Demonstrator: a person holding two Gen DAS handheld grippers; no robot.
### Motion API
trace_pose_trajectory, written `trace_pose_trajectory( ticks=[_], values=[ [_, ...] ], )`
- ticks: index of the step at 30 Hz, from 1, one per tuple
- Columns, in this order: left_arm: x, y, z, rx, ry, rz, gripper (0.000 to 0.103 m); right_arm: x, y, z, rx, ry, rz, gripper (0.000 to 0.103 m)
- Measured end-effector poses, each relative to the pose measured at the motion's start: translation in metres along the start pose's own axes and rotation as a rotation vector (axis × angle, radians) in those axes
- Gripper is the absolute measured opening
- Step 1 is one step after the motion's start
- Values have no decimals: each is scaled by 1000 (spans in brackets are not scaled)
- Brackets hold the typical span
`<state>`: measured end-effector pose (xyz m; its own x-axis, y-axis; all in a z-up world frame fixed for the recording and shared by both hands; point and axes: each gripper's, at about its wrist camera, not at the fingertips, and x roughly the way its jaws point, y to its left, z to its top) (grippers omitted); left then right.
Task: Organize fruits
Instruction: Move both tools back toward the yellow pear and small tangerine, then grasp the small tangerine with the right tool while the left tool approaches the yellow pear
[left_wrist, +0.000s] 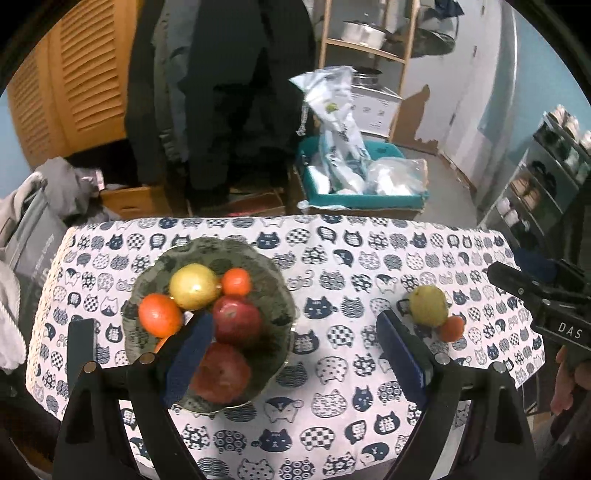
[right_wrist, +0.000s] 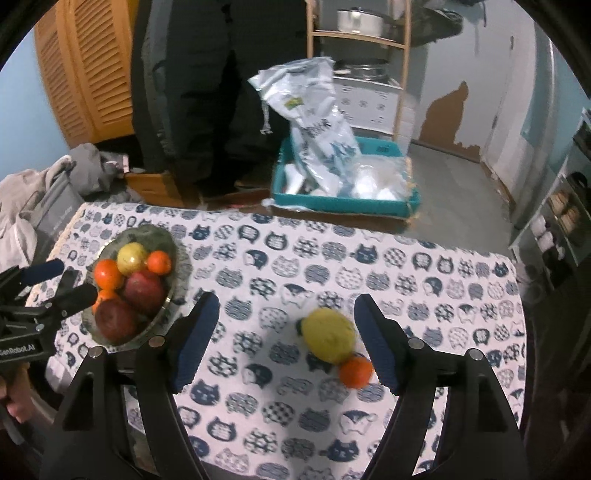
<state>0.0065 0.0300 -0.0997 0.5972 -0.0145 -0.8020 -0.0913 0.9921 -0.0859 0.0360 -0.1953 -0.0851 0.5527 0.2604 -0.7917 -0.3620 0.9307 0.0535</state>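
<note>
"DAS" on right hand-held gripper (left_wrist: 535, 291), "GenRobot.AI" on left hand-held gripper (right_wrist: 48, 284); both w/ fingers apart.

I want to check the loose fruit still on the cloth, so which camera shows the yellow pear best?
The right wrist view: the yellow pear lies large and unobstructed between the open jaws, touching a small orange. The left wrist view shows it smaller and farther off, beyond the right finger, near the frame's right side.
</note>
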Motion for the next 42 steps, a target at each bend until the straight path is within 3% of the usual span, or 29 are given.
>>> trace_pose_trajectory(
  ticks=[10,21,42],
  values=[
    [13,-44,-2,67,15,-24,93,1,-44,-25,51,20,-40,76],
    [63,-87,-18,179,98,-19,93,41,-76,-49,91,109,-44,76],
    [146,-99,-39,193,231,-18,93,127,-89,-94,104,286,5,75]
  ],
)
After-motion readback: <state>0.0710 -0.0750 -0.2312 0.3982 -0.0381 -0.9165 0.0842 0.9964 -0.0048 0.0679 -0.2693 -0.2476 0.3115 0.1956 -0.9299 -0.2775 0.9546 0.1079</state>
